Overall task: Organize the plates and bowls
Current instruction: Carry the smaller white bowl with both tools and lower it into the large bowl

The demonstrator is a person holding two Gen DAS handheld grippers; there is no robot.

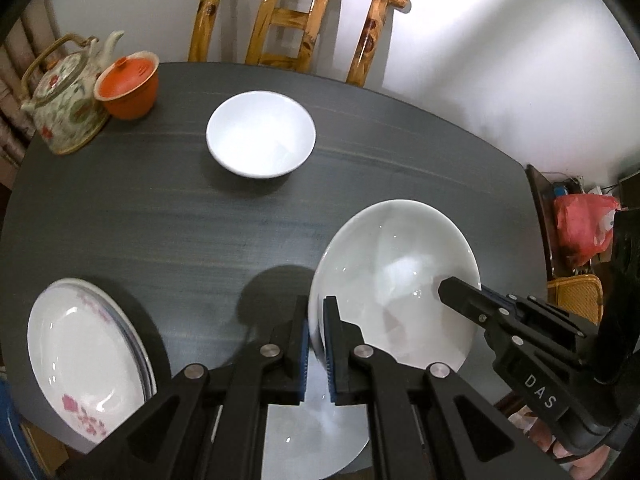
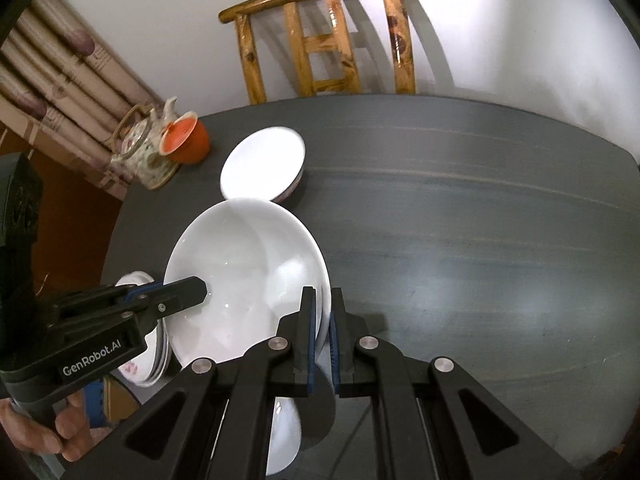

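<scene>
A large white plate (image 1: 394, 276) (image 2: 248, 264) is held tilted above the dark table (image 1: 160, 220) by both grippers. My left gripper (image 1: 316, 316) is shut on its left rim; it also shows in the right wrist view (image 2: 200, 292). My right gripper (image 2: 323, 320) is shut on its right rim; it also shows in the left wrist view (image 1: 452, 292). A white bowl (image 1: 261, 134) (image 2: 262, 164) stands further back on the table. A stack of pink-flowered plates (image 1: 86, 360) (image 2: 150, 356) lies at the near left edge.
A flowered teapot (image 1: 64, 88) (image 2: 142, 148) and an orange lidded cup (image 1: 128, 82) (image 2: 186, 140) stand at the far left corner. A wooden chair (image 1: 296, 20) (image 2: 324, 40) stands behind the table. A red bag (image 1: 584, 228) lies right.
</scene>
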